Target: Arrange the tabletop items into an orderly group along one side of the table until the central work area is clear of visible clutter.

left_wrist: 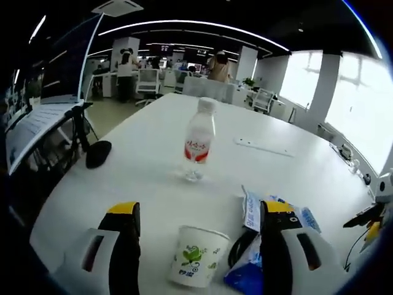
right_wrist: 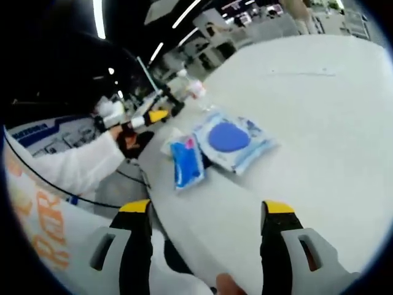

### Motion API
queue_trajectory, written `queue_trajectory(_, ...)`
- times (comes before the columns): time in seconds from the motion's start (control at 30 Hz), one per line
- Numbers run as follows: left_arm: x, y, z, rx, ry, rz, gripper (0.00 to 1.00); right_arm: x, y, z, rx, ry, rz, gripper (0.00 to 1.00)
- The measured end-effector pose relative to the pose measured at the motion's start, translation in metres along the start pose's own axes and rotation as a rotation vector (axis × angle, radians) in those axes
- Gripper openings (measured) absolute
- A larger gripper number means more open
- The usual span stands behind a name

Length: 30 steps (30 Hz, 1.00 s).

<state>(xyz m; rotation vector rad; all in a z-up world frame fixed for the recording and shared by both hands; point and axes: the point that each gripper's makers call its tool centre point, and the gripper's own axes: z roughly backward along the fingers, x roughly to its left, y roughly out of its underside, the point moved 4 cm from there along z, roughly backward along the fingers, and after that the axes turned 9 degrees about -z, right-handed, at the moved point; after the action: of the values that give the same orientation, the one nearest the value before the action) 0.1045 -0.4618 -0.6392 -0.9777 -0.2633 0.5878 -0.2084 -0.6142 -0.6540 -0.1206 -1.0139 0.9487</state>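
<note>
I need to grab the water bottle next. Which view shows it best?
The left gripper view: the water bottle stands upright and whole on the white table, beyond the paper cup. In the right gripper view it is small, blurred and partly hidden near the table's far edge.

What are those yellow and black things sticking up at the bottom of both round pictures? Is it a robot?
No robot. A person holds a pincher tool in each hand, with a little camera on each. The left gripper looks across a white table and stands open around a paper cup, not squeezing it. Behind it stands a water bottle, with blue snack packets beside the cup. The right gripper is open and holds nothing. Its picture shows the same packets from the table's other side.
</note>
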Motion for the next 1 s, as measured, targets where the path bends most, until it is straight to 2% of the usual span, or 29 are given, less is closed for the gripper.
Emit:
queue_trajectory(0.2,-0.006,0.022,0.006,0.067,0.007,-0.023,0.81,-0.004,0.004,0.004,-0.005,0.003,-0.020,0.71)
queue_trajectory(0.4,-0.011,0.038,0.008,0.115,0.013,-0.035,0.78,-0.010,0.007,0.008,-0.010,0.010,-0.047,0.71)
queue_trajectory(0.67,-0.010,0.041,0.003,0.138,0.007,-0.030,0.73,-0.010,0.006,0.008,-0.012,0.008,-0.050,0.71)
queue_trajectory(0.73,-0.010,0.045,0.000,0.162,0.003,-0.041,0.70,-0.011,0.006,0.008,-0.014,0.009,-0.052,0.71)
queue_trajectory(0.8,-0.011,0.046,-0.003,0.162,0.005,-0.057,0.68,-0.012,0.005,0.009,-0.018,0.009,-0.058,0.71)
queue_trajectory(0.9,-0.010,0.051,-0.009,0.193,0.001,-0.077,0.66,-0.013,0.004,0.011,-0.028,0.011,-0.069,0.71)
queue_trajectory(1.0,-0.008,0.056,-0.014,0.225,-0.008,-0.064,0.62,-0.015,0.005,0.012,-0.033,0.015,-0.079,0.71)
